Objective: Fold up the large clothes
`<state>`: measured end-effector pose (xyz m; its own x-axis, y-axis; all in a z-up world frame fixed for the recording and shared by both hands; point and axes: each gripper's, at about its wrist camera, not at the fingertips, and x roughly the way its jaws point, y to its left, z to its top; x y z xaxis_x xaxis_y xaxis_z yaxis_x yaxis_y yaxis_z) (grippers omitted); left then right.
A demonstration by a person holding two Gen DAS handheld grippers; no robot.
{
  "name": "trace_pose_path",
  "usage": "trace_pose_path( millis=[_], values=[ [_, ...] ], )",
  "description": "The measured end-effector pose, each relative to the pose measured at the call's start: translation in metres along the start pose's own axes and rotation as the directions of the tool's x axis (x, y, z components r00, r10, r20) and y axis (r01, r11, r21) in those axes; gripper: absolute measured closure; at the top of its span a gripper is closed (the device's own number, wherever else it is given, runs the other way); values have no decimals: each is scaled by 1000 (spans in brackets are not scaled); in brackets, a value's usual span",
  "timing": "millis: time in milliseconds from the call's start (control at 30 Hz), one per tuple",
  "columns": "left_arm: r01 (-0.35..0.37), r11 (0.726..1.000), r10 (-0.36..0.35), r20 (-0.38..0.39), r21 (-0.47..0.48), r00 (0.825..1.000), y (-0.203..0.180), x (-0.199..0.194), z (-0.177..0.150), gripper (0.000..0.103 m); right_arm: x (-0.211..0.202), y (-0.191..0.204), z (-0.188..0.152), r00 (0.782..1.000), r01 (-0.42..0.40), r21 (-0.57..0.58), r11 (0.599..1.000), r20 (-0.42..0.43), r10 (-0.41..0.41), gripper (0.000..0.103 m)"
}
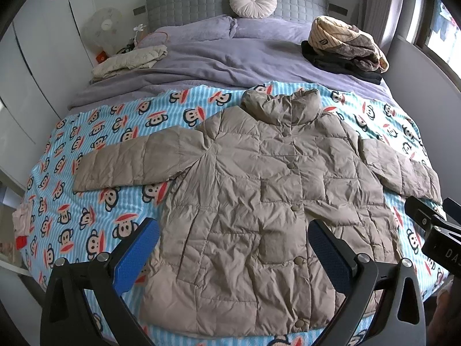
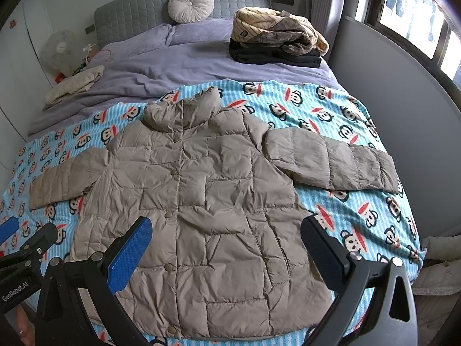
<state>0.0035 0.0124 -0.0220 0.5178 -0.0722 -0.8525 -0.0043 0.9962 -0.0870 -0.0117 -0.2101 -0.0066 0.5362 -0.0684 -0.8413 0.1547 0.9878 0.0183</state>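
Note:
A taupe quilted puffer jacket (image 1: 259, 190) (image 2: 201, 201) lies flat and face up on a blue monkey-print blanket (image 1: 86, 155) (image 2: 345, 121), snapped shut, collar toward the headboard, both sleeves spread out sideways. My left gripper (image 1: 233, 230) hovers open above the jacket's lower left part, nothing between its blue pads. My right gripper (image 2: 226, 233) hangs open over the lower middle of the jacket, also holding nothing. The right gripper's body (image 1: 432, 230) shows at the right edge of the left wrist view; the left gripper (image 2: 23, 245) shows at the left edge of the right wrist view.
A stack of folded clothes (image 1: 345, 46) (image 2: 276, 40) sits at the bed's far right. A folded cream garment (image 1: 129, 60) (image 2: 75, 83) lies far left. Purple duvet (image 1: 230, 57), round cushion (image 1: 253, 1), fan (image 1: 105, 28) left, wall and window (image 2: 403, 14) right.

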Motion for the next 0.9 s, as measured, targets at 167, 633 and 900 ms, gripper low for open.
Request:
trace_pose_path(
  millis=[167,633,900],
  values=[
    [11,1000,-11,0,-7,1000,0,1,0,0,0,0,1,1000,1,0,1000,-1,-1,1],
    [-13,1000,13,-18,1,1000,2,4,-2,0,3,-2,2,1000,0,0,1000,-5,0,1],
    [-3,1000,3,-21,-4,1000,2,4,-1,0,6,-2,1,1000,-2,-1,1000,-7,2,1]
  ],
)
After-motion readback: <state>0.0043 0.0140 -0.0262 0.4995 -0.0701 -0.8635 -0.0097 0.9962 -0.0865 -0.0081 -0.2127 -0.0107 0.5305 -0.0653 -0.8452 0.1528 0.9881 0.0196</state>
